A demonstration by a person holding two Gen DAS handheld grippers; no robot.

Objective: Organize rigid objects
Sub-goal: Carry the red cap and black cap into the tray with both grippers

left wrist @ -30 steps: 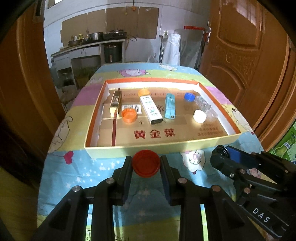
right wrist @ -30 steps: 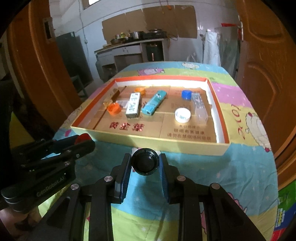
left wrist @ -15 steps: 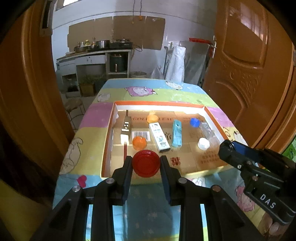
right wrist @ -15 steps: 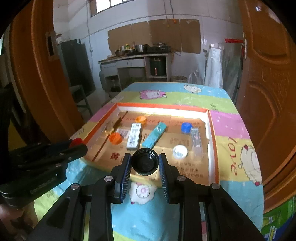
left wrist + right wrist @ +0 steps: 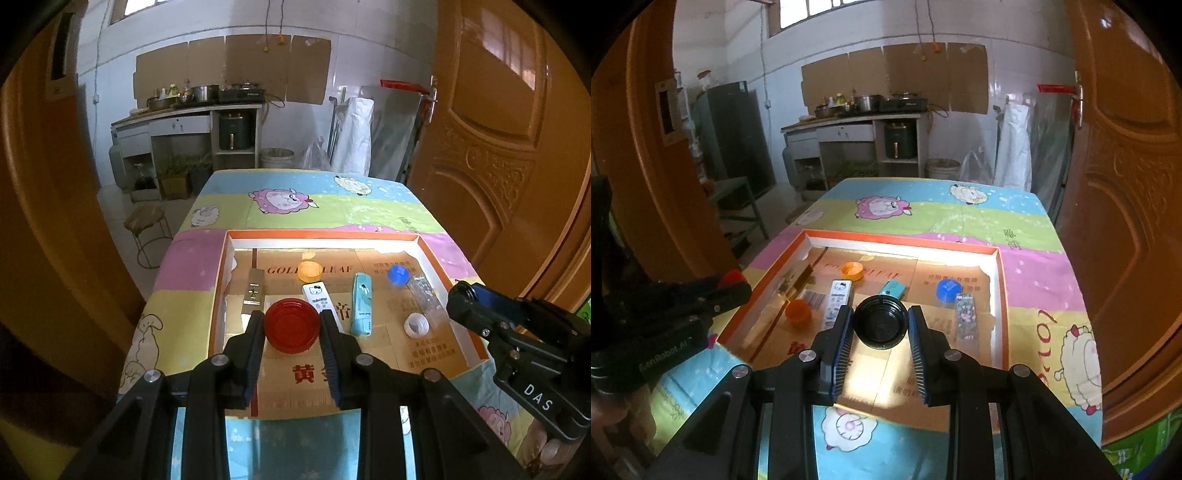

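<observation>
My left gripper [image 5: 291,326] is shut on a red cap [image 5: 291,325] and holds it above the near left part of the cardboard tray [image 5: 321,235]. My right gripper [image 5: 881,325] is shut on a black cap [image 5: 881,323] and holds it above the tray's middle [image 5: 901,240]. In the tray lie an orange cap [image 5: 798,310], a yellow cap [image 5: 852,270], a blue cap [image 5: 948,288], a white cap [image 5: 416,325], a white box [image 5: 836,299], a teal box [image 5: 361,302], a clear bottle [image 5: 966,317] and a metal piece [image 5: 253,291].
The tray sits on a table with a cartoon-sheep cloth [image 5: 314,199]. An orange wooden door [image 5: 498,147] stands at the right, a stool [image 5: 147,229] at the left of the table, a kitchen counter [image 5: 192,114] at the back.
Both grippers have risen and moved forward over the tray, each still holding its cap. The tray's contents have not moved.
</observation>
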